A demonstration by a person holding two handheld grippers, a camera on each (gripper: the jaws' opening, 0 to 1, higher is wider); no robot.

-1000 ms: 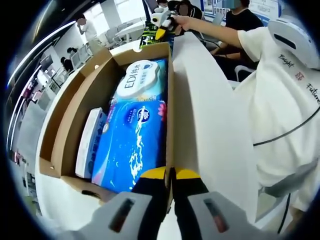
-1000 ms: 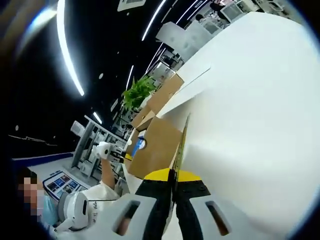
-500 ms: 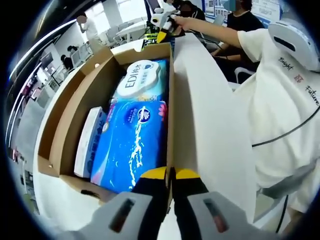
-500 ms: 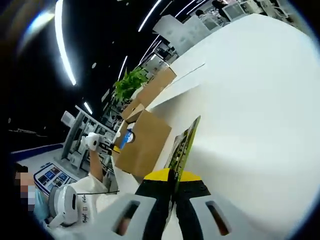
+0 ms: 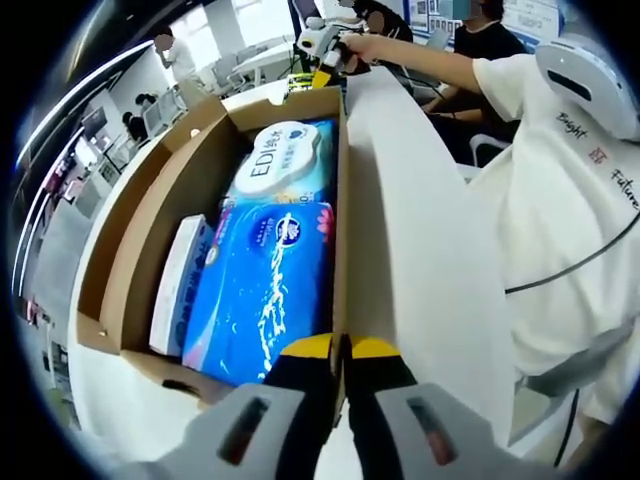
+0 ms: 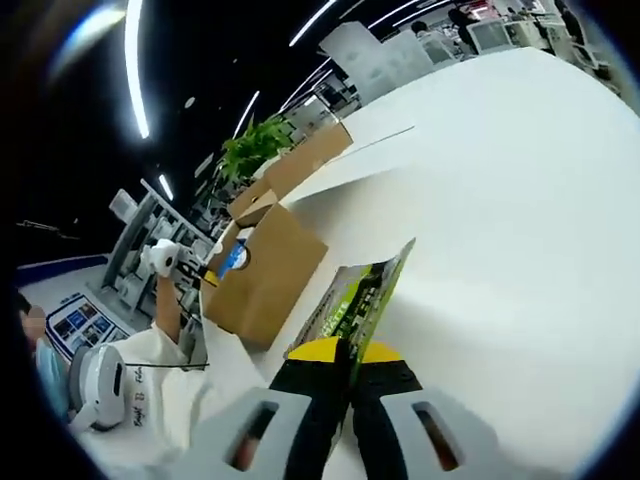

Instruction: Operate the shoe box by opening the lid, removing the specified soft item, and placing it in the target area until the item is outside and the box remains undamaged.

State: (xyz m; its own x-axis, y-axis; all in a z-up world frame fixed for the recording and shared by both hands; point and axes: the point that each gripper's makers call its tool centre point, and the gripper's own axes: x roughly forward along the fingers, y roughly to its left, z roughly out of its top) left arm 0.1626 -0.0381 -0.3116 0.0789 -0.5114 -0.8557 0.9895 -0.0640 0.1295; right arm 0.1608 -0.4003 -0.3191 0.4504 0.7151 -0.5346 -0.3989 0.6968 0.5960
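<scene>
Cardboard shoe box (image 5: 150, 230) fills the frame's centre, left gripper (image 5: 340, 345) clenched on its wall; right gripper (image 6: 347, 347) grasps a green packet (image 6: 362, 300) at lower centre.

The room was brightly lit from above by long ceiling strip lights (image 6: 138, 70), which burned as white streaks against a dark ceiling in the right gripper view. The white counter (image 6: 520, 200) glared almost featureless. In the left gripper view, windows (image 5: 215, 30) at the far end were blown out. Shadow lay soft inside the shoe box (image 5: 170, 210). Both pictures bowed hard at the edges, and far figures were blurred.
</scene>
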